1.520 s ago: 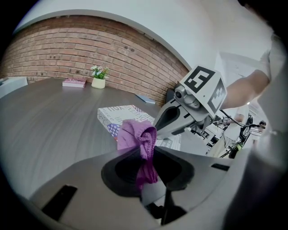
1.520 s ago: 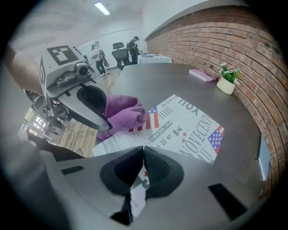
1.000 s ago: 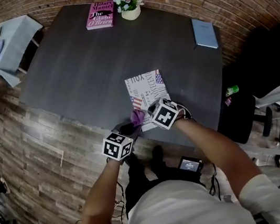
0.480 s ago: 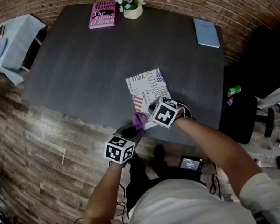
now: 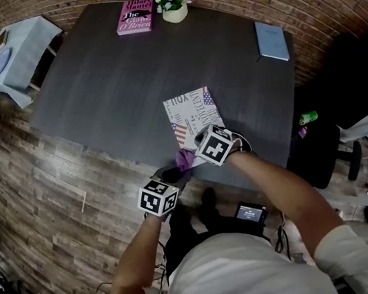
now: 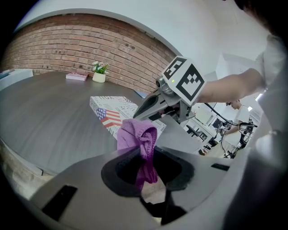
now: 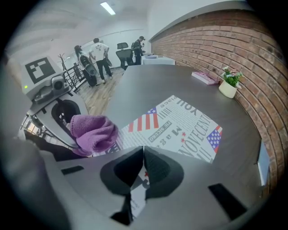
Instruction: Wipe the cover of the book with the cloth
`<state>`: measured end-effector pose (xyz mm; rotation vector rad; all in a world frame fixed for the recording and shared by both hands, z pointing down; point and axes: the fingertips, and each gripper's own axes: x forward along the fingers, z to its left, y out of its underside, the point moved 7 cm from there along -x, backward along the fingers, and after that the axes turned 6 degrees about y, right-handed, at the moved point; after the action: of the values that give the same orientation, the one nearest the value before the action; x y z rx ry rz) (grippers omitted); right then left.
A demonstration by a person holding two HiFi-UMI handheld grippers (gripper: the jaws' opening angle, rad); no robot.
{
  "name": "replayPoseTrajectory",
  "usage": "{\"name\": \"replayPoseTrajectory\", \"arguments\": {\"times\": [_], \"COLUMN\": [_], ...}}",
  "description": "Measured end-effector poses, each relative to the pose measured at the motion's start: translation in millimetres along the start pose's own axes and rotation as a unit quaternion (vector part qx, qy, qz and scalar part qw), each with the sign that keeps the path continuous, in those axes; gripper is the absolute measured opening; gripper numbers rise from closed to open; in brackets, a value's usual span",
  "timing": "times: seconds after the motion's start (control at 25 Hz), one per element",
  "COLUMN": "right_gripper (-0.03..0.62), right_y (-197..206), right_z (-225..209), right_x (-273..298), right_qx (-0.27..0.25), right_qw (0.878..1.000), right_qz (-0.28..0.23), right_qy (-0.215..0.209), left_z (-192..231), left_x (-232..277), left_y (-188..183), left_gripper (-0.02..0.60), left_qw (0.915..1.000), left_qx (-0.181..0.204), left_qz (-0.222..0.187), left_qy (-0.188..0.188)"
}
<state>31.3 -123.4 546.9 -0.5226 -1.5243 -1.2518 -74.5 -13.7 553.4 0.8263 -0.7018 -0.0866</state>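
While the left gripper point(image 6: 147, 167) pinches a bunched purple cloth point(image 6: 137, 137) between its jaws, the fabric spills up and over the pads in a soft knitted wad, hanging off the table's near edge at about seven o'clock from the book point(image 5: 191, 117). Such a cloth is light and limp, so it looks likely to fold under itself rather than slide flat. A hold low on the bunch, as here, should leave a loose pad of fabric free to drag across the cover. The book lies flat at about five o'clock on the dark, matte, wood-grained table point(image 5: 103, 79), close to the near edge. It is a thick, stiff rectangular volume with a smooth white cover printed in grey lettering and small flag patches. It seems heavy enough to stay put under a gentle wipe, though its slick face could let it skate on the tabletop. At the book's six o'clock edge the right gripper point(image 7: 143, 167) has its jaws closed together with nothing between them, and the tips appear to rest on the cover as if to pin it. Far across the table a pink book point(image 5: 133, 16) lies at eleven o'clock, a small pale pot of flowers point(image 5: 172, 6) stands at twelve, and a thin grey-blue book point(image 5: 271, 41) sits at two.
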Motion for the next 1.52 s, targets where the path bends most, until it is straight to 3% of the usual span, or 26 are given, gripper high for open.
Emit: {"name": "replayPoseTrajectory", "arguments": {"times": [0.4, 0.68, 0.84, 0.88, 0.96, 1.32, 1.52], "right_gripper": [0.018, 0.018, 0.024, 0.043, 0.145, 0.150, 0.149], "right_y": [5.8, 9.2, 10.1, 11.1, 13.6, 35.5, 42.3], "right_z": [2.0, 2.5, 4.9, 5.7, 6.0, 15.3, 35.7], "right_x": [-2.1, -7.2, -17.0, -20.4, -28.4, -72.3, -97.0], "right_qx": [-0.007, 0.006, 0.025, 0.035, 0.056, 0.139, 0.181], "right_qw": [1.000, 0.999, 0.998, 0.997, 0.996, 0.984, 0.974], "right_qz": [-0.011, -0.032, -0.054, -0.057, -0.066, -0.100, -0.122], "right_qy": [0.007, 0.023, 0.035, 0.032, 0.026, 0.048, 0.064], "left_z": [-35.2, -65.8, -75.7, -77.1, -79.9, -92.3, -105.4], "left_x": [-2.1, -6.9, -17.2, -20.9, -29.0, -88.8, -120.2], "left_y": [19.0, 29.4, 29.2, 28.2, 24.3, 15.0, 22.2], "left_gripper": [0.092, 0.093, 0.094, 0.094, 0.094, 0.095, 0.095], "left_qw": [0.9998, 0.9990, 0.9977, 0.9973, 0.9961, 0.9802, 0.9704], "left_qx": [-0.013, -0.031, -0.040, -0.042, -0.043, -0.070, -0.079], "left_qz": [0.003, -0.022, -0.049, -0.056, -0.073, -0.182, -0.220], "left_qy": [0.013, 0.023, 0.023, 0.024, 0.025, 0.036, 0.062]}}
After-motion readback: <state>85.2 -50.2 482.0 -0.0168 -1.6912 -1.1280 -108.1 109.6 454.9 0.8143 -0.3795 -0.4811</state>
